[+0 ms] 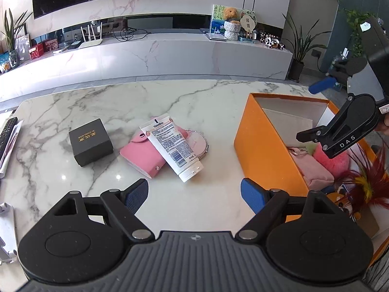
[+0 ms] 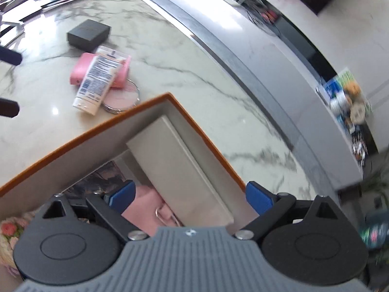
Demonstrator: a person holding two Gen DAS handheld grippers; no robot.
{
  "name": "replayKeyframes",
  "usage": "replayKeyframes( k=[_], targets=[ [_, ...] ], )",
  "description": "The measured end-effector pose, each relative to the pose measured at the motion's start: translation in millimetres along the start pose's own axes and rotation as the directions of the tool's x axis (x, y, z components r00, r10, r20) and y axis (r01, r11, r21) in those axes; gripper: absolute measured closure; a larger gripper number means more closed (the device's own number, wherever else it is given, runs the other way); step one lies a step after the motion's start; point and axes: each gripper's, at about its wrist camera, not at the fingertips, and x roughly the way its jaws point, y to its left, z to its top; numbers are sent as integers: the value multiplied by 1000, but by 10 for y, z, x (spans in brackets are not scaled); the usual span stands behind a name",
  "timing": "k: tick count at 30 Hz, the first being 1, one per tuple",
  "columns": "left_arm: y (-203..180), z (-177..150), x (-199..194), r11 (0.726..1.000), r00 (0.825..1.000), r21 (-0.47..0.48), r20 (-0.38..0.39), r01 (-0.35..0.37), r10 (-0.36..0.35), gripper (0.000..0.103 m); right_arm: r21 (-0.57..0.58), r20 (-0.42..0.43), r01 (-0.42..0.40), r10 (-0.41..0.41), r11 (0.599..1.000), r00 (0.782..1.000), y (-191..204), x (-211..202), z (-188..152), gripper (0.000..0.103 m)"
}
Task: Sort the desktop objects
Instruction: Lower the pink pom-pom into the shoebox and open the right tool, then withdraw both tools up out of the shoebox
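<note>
On the marble table (image 1: pixel 199 102) lie a black box (image 1: pixel 90 141), a pink card wallet (image 1: pixel 143 154), a white Vaseline tube (image 1: pixel 172 147) resting across the wallet, and a round pink compact mirror (image 1: pixel 198 143). An orange box (image 1: pixel 262 146) stands at the right with pink items inside. My left gripper (image 1: pixel 194 196) is open and empty, just short of the tube. My right gripper (image 2: pixel 190 196) is open and empty above the orange box (image 2: pixel 73 143); it also shows in the left wrist view (image 1: pixel 340 131). The tube (image 2: pixel 97 82), wallet (image 2: pixel 79 70) and black box (image 2: pixel 88 34) show beyond it.
A remote (image 1: pixel 7 133) and papers lie at the table's left edge. A grey box (image 2: pixel 180 170) and a pink pouch (image 2: pixel 150 209) sit inside the orange box. A feathered toy (image 1: pixel 364 185) lies at its near end. A TV bench (image 1: pixel 145 56) runs behind the table.
</note>
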Motion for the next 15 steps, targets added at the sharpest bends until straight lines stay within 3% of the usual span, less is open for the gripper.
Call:
replayKeyframes(
  k=[8, 15],
  targets=[
    [68, -8, 57, 1000, 1000, -24, -28, -16, 15, 5, -165, 29, -141, 148, 976, 989, 108, 290, 87, 15],
    [50, 11, 23, 1000, 1000, -20, -16, 6, -7, 5, -394, 18, -74, 88, 916, 996, 422, 418, -68, 14]
  ],
)
